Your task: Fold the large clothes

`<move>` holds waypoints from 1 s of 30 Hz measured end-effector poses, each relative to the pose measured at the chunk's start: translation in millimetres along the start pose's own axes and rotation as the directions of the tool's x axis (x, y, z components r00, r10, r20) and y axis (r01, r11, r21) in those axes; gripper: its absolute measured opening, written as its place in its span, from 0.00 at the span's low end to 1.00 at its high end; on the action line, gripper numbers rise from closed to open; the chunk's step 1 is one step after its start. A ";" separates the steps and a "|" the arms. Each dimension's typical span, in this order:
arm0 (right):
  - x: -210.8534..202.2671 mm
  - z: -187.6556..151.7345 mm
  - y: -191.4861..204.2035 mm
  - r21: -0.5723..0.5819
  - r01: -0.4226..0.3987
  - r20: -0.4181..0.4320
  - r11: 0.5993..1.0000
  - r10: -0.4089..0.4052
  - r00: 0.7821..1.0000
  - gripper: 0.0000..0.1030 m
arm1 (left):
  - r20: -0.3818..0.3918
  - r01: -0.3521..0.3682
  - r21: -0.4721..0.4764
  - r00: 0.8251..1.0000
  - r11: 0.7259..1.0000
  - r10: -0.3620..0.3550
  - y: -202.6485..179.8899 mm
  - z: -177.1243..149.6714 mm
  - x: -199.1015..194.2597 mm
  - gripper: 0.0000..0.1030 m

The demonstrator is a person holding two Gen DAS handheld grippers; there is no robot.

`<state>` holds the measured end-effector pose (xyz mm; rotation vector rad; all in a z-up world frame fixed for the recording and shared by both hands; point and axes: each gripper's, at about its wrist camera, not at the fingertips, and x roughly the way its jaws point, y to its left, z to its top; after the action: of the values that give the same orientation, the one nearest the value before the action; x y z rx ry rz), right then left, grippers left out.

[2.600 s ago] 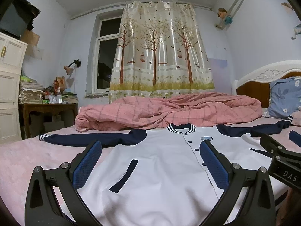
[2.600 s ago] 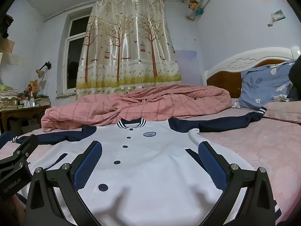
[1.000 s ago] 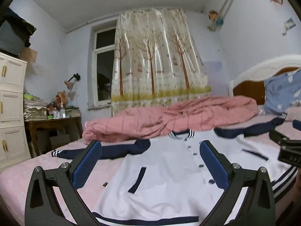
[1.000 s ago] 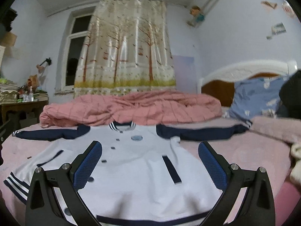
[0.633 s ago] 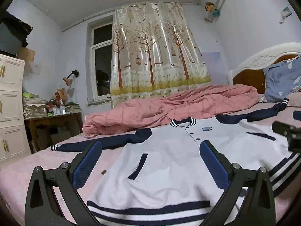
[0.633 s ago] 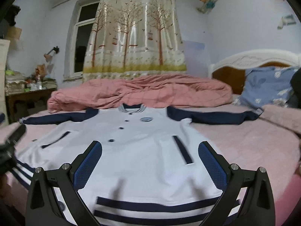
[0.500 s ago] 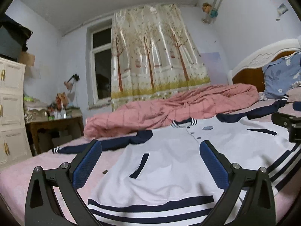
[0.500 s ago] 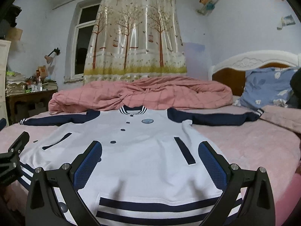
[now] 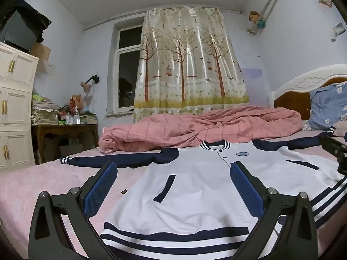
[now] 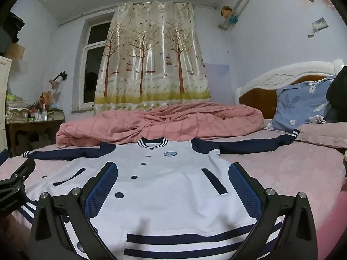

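A white baseball jacket [image 9: 195, 186] with navy sleeves and a navy striped hem lies flat, front up, on the pink bed [image 9: 32, 179]; it also shows in the right wrist view [image 10: 173, 186]. Both sleeves are spread out sideways. My left gripper [image 9: 173, 184] is open and empty, just before the hem over the jacket's left half. My right gripper [image 10: 171, 184] is open and empty, just before the hem over the right half. Each gripper shows at the edge of the other's view.
A bunched pink quilt [image 9: 195, 130] lies behind the collar. A blue floral pillow [image 10: 303, 106] and the headboard [image 10: 282, 80] are at the right. A cluttered wooden table [image 9: 65, 130] and white cabinets [image 9: 15, 112] stand left of the bed.
Both grippers have pulled back from over the jacket's chest to its hem; the striped hem now shows in both views. The jacket has not moved.
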<state>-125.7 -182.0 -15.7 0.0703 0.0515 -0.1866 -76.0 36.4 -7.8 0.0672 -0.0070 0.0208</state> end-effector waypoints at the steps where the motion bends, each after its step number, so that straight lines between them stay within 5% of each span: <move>1: -2.4 -0.3 -0.2 -0.008 0.021 0.029 1.000 -0.021 0.999 1.00 | 0.005 -0.003 -0.002 1.000 1.000 0.003 0.2 -0.6 -1.1 1.00; 4: -5.6 0.6 1.3 -0.037 0.053 0.070 0.998 -0.050 0.996 1.00 | 0.010 -0.011 0.001 1.000 1.000 0.011 1.5 0.1 -1.1 1.00; 13: -2.7 -3.1 12.0 -0.136 0.046 0.015 0.990 -0.044 0.999 1.00 | 0.005 0.016 0.002 1.000 1.000 -0.016 1.6 -1.4 -2.3 1.00; 19: 17.4 -8.5 6.0 -0.079 0.014 -0.084 0.997 -0.021 0.996 1.00 | -0.040 0.017 -0.016 0.999 1.000 -0.018 6.3 0.3 4.0 1.00; 23: 14.7 -5.0 -1.0 -0.045 0.000 -0.078 0.999 -0.003 0.997 1.00 | -0.037 -0.039 0.014 0.999 0.999 0.039 11.8 0.6 4.6 1.00; 30: 6.4 -3.7 0.9 -0.068 -0.053 -0.090 0.996 0.047 0.995 1.00 | -0.025 0.015 0.020 1.000 1.000 -0.014 20.7 3.3 -9.9 1.00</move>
<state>-119.4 -182.0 -19.6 0.0093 0.1447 -0.1317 -86.4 56.6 -3.2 0.0871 0.0188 0.0070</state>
